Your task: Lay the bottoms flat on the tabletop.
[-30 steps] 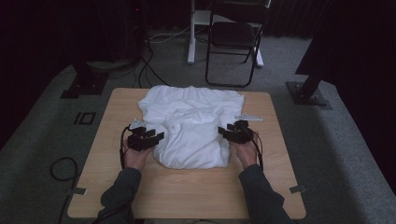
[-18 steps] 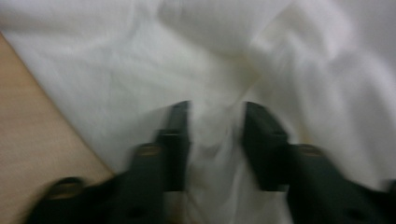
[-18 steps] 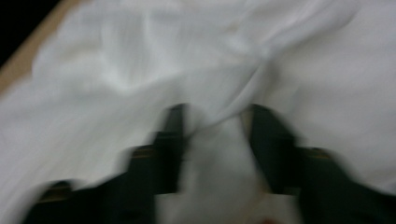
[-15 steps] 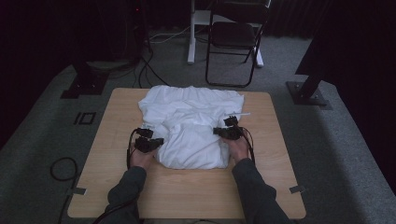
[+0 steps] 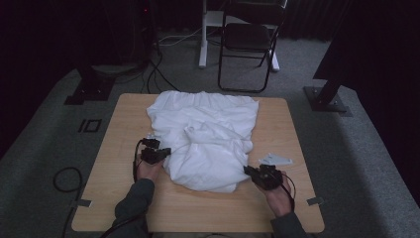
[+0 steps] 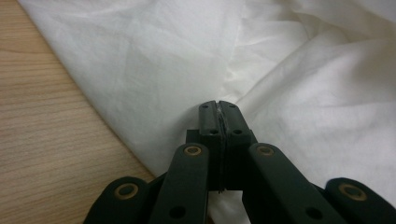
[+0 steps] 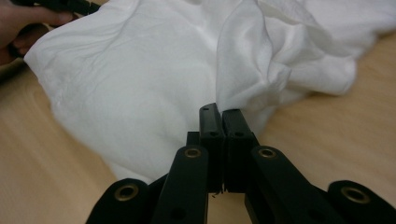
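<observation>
Fingers on both my grippers are pressed together: the left gripper (image 6: pixel 218 114) pinches a thin fold at the cloth's left edge, the right gripper (image 7: pixel 223 119) nips its near right corner. That white cloth (image 5: pixel 208 136) lies rumpled across the middle of the desk (image 5: pixel 114 148). It looks light, limp and prone to bunching, so hems and corners seem the best places to hold.

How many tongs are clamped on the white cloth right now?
2. The left tongs pinch the white cloth at its left edge; the right tongs pinch its near right corner.
</observation>
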### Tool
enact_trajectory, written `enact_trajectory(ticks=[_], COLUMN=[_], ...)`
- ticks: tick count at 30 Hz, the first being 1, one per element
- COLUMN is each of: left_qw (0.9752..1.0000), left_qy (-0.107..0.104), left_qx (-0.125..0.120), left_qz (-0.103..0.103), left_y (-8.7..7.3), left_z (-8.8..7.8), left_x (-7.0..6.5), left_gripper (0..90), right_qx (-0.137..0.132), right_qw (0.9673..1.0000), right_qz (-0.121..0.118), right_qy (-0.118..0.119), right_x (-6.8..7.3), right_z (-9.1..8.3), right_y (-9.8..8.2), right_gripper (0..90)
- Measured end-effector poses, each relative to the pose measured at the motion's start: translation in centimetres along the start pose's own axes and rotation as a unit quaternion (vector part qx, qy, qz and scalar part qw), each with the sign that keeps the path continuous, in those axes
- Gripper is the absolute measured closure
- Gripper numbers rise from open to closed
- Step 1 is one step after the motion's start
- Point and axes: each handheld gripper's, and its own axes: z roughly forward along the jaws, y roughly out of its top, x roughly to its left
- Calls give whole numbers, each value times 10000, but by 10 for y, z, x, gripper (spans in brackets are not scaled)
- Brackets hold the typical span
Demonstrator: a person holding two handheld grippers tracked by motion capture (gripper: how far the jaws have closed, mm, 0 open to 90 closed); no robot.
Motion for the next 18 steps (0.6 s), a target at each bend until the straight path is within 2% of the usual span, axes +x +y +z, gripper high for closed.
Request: enact_trajectory(ticks=[4, 7, 8, 9, 10, 13, 18], left_qw=[10000, 10000, 10000, 10000, 10000, 9998, 9994], left_qy=[37, 47, 36, 13, 6, -48, -132], left_qx=[6, -2, -25, -57, -86, -193, -324], left_qz=[-21, -58, -56, -44, -31, -4, 16], left_y=[0, 2, 2, 3, 4, 8, 17], left_z=[-1, -2, -2, -4, -5, -10, -17], left_x=[1, 1, 1, -1, -2, -5, -10], left_gripper=[892, 875, 855, 837, 791, 763, 693], right_qx=[85, 243, 268, 257, 187, 58, -215], right_qw=[9999, 9996, 9995, 9995, 9996, 9997, 9989], right_qz=[-38, -108, -160, -160, -133, -92, 61], right_qy=[-87, -89, -83, -102, -168, -198, -419], right_x=[6, 10, 10, 10, 7, 1, -16], right_z=[-17, -20, -20, -19, -18, -19, -18], right_y=[-24, -36, -37, -37, -33, -26, -6], right_gripper=[881, 871, 842, 795, 708, 656, 574])
